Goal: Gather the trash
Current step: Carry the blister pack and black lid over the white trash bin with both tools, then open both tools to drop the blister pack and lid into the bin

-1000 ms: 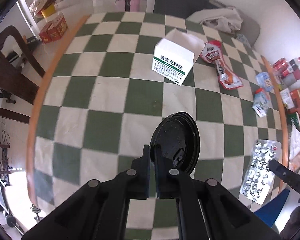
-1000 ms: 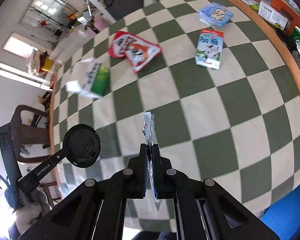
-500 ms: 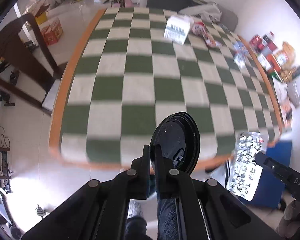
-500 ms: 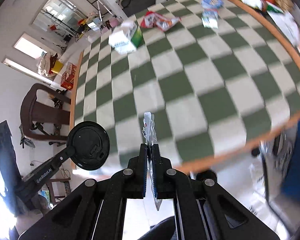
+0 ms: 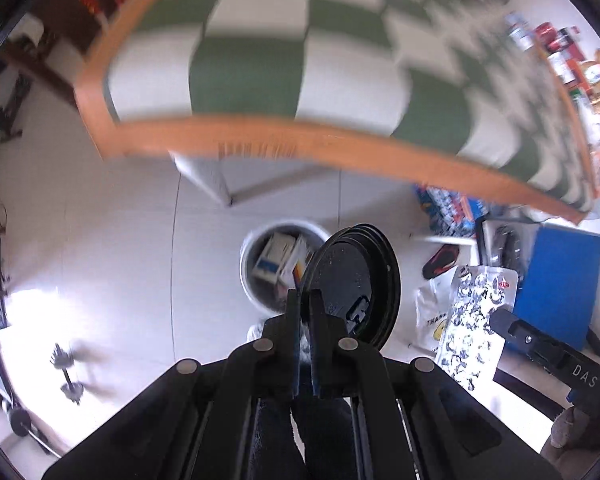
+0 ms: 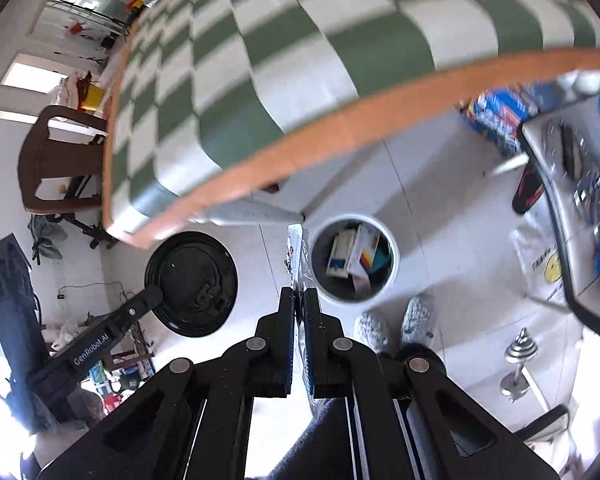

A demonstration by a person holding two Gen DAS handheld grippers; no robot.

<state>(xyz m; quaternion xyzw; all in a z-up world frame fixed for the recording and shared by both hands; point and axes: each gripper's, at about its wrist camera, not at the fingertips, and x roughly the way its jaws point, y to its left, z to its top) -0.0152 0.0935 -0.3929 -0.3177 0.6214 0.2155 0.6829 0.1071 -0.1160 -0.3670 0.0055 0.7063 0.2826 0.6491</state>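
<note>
My left gripper (image 5: 305,300) is shut on the rim of a black plastic cup lid (image 5: 356,280), which also shows in the right wrist view (image 6: 192,284). My right gripper (image 6: 299,300) is shut on a silver blister pill pack, seen edge-on (image 6: 298,256) and face-on in the left wrist view (image 5: 474,320). A white round trash bin (image 6: 354,260) stands on the floor below both grippers, with cartons inside; it also shows behind the lid in the left wrist view (image 5: 276,264). Both held items hang above the floor, close to the bin's rim.
The table with the green and white checked cloth and orange edge (image 5: 260,136) is above and beyond the bin. A blue box (image 5: 556,288) and a white plastic bag (image 5: 432,320) lie to the right. A dumbbell (image 6: 516,364) and my slippered feet (image 6: 396,320) are on the floor.
Both grippers swung down and away from the tabletop, past its front edge, and now point at the floor and the bin. Each keeps its hold.
</note>
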